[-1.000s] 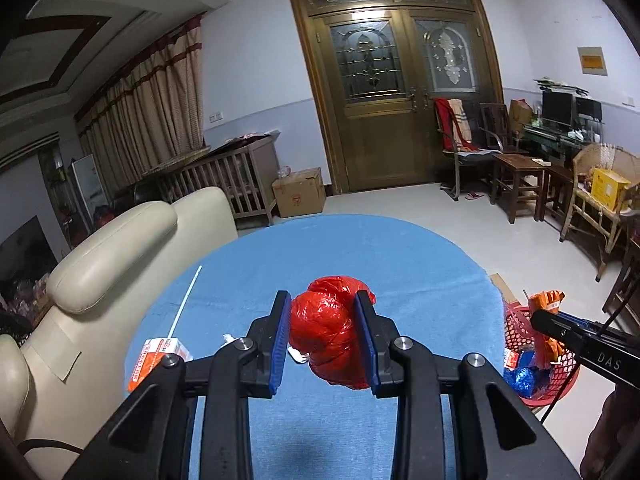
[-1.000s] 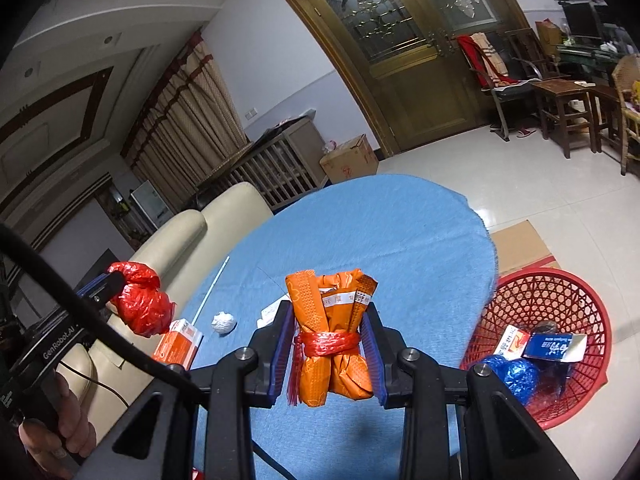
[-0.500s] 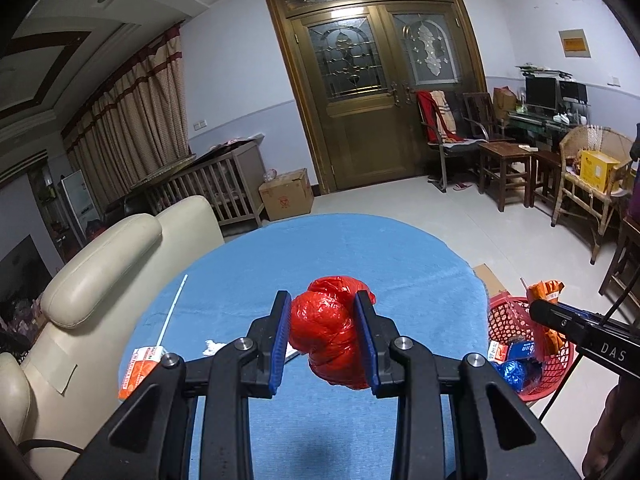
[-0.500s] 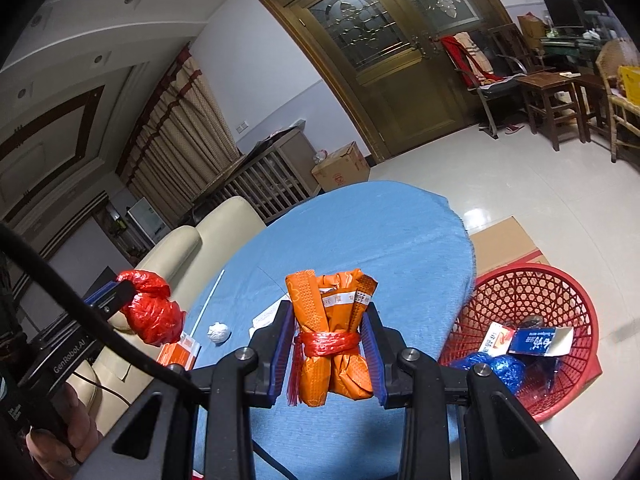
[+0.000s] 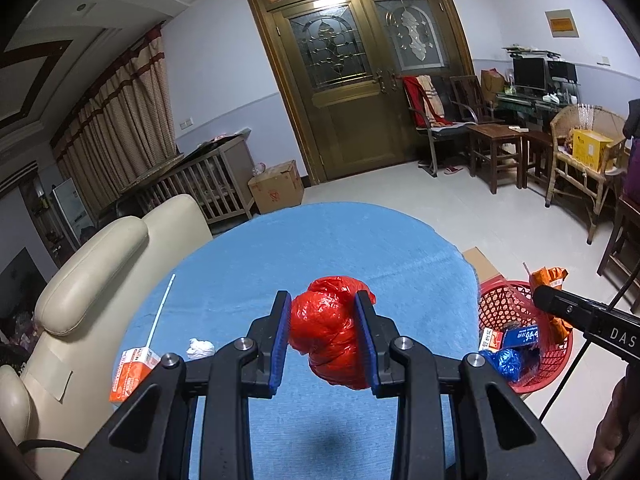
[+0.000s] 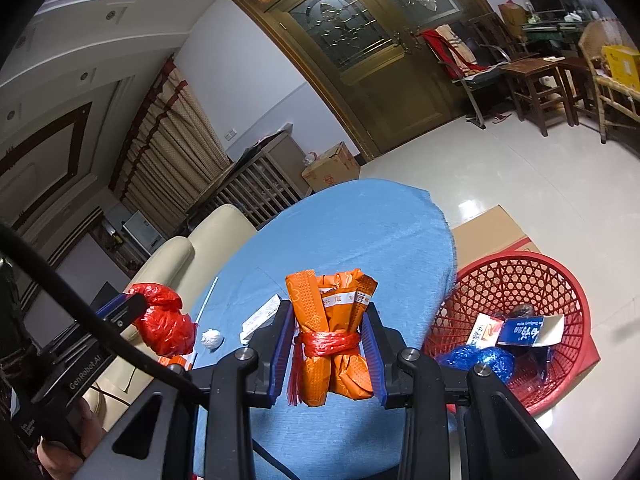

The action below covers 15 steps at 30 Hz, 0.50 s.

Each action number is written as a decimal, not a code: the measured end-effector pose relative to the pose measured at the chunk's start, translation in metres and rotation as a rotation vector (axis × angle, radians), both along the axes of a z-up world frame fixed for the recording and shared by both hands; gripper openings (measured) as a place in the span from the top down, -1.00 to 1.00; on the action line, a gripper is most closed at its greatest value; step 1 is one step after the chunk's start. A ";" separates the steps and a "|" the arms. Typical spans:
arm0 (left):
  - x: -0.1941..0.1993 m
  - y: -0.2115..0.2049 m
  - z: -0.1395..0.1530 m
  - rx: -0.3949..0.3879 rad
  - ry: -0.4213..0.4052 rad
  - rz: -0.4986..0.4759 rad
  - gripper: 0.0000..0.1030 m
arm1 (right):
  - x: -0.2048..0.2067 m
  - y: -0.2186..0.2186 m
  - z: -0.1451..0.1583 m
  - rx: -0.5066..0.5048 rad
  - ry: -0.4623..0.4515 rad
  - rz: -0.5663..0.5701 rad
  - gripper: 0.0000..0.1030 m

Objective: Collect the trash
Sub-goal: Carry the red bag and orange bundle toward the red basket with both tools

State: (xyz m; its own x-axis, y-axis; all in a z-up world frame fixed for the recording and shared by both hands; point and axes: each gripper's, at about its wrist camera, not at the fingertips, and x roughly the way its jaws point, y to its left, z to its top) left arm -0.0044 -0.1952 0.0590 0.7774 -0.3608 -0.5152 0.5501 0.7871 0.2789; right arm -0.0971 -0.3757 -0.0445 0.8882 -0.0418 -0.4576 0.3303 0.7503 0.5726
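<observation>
My left gripper (image 5: 323,340) is shut on a crumpled red plastic bag (image 5: 334,336), held above the blue table (image 5: 320,248). My right gripper (image 6: 329,344) is shut on an orange wrapper bundle (image 6: 330,332) tied with red string, held above the table's right side. A red mesh basket (image 6: 520,276) stands on the floor right of the table and holds a blue carton, a blue bag and other trash. The same basket shows in the left wrist view (image 5: 516,344). The red bag also shows in the right wrist view (image 6: 164,324).
On the table lie an orange-white carton (image 5: 134,372), a white paper ball (image 5: 200,348), a thin white stick (image 5: 162,312) and a white slip (image 6: 260,318). A cream sofa (image 5: 92,280) adjoins the table's left. Cardboard (image 6: 488,228) lies behind the basket.
Both grippers have risen and pulled back a little with their loads. The right gripper has shifted toward the basket, which now shows more fully.
</observation>
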 end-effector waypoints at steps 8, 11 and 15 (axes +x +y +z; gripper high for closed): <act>-0.003 -0.015 -0.004 0.027 -0.001 -0.020 0.35 | -0.009 -0.011 -0.006 0.024 -0.004 -0.020 0.30; -0.005 -0.021 -0.005 0.034 0.000 -0.030 0.35 | -0.012 -0.014 -0.007 0.029 -0.003 -0.028 0.30; -0.009 -0.029 -0.006 0.043 0.000 -0.047 0.35 | -0.018 -0.017 -0.008 0.037 -0.002 -0.040 0.30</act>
